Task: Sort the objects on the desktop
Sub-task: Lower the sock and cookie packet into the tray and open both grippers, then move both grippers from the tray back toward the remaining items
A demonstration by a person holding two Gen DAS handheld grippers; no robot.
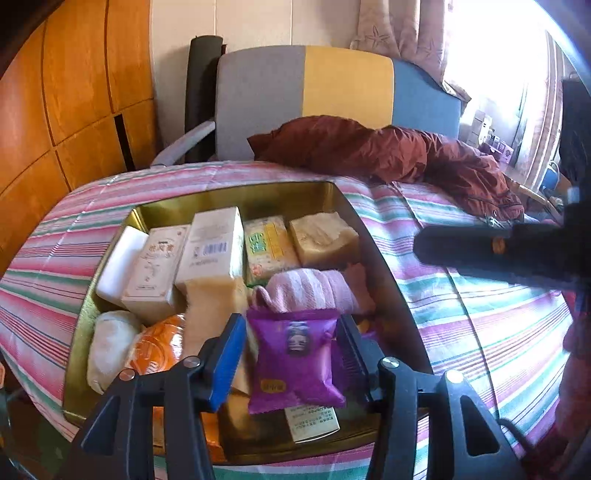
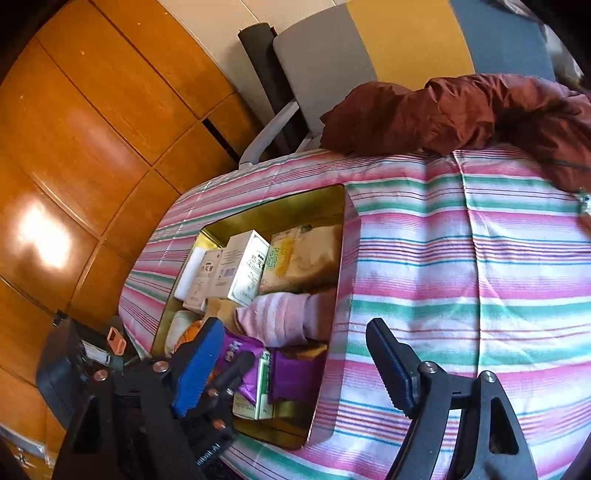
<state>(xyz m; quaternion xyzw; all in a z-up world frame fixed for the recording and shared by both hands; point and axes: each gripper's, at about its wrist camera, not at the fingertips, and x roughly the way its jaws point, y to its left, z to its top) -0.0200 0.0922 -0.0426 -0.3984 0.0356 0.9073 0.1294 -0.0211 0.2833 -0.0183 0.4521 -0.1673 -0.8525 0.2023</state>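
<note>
Purple packet (image 1: 295, 360) pinched in left gripper (image 1: 291, 354) jaws above crowded tin (image 1: 236, 206); right gripper (image 2: 295, 365) jaws spread.

A striped bed (image 2: 461, 258) carries a gold tin (image 2: 280, 206) and, seemingly, a rumpled maroon jacket (image 2: 461, 110).

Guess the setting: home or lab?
Likely a home room: striped cloth on the surface, a padded chair behind it, a curtain at a bright window, and wooden cabinet doors.

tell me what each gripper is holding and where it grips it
The left gripper pinches the purple packet by its two side edges, over the gold tin. The right gripper is open and holds nothing.
</note>
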